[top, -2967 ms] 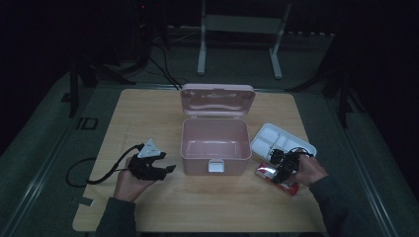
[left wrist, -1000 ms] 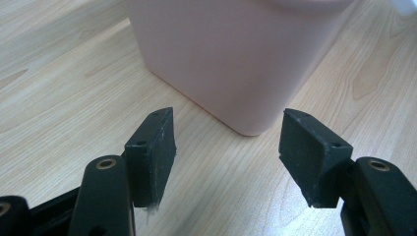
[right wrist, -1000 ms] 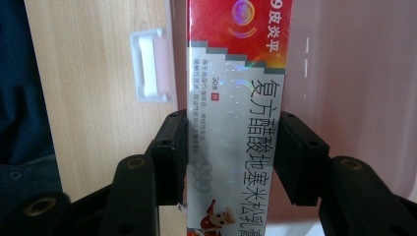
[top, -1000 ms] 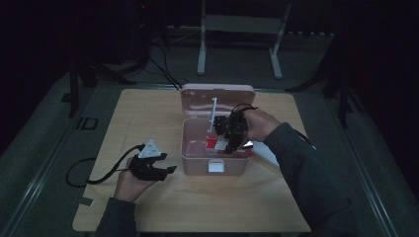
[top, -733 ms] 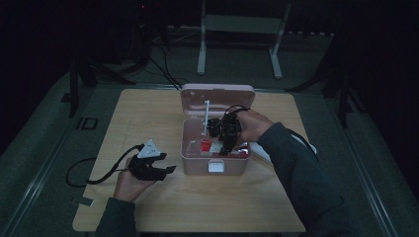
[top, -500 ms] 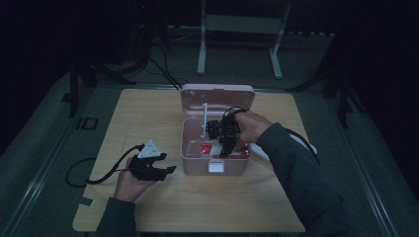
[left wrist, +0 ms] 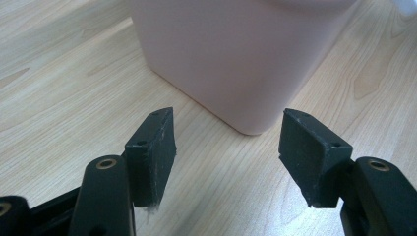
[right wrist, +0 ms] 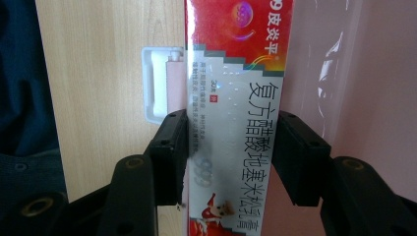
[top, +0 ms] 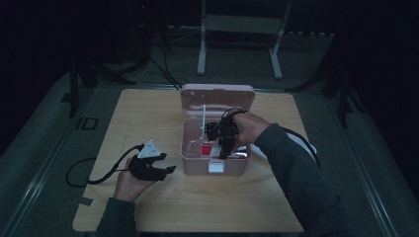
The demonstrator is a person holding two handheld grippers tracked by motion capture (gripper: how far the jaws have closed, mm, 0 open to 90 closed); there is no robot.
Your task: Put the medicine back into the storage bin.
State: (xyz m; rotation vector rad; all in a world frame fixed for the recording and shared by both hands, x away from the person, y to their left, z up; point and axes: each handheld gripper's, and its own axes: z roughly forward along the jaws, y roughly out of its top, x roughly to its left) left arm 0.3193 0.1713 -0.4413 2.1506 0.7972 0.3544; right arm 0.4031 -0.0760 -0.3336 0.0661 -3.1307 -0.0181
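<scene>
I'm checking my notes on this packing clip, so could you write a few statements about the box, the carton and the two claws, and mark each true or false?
1. The pink box has its lid open. True.
2. The right claw is empty. False: it grips the red and silver carton.
3. The left claw holds the box. False: it is open, short of it.
4. The carton is over the box. True.

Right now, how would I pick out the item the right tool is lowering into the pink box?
Start at the open pink storage box in the middle of the wooden table. Over its inside hangs the right tool, its pads pressed on both sides of a slim carton. Unlike the plain pink walls around it, the carton is red and silver with printed Chinese characters.
</scene>
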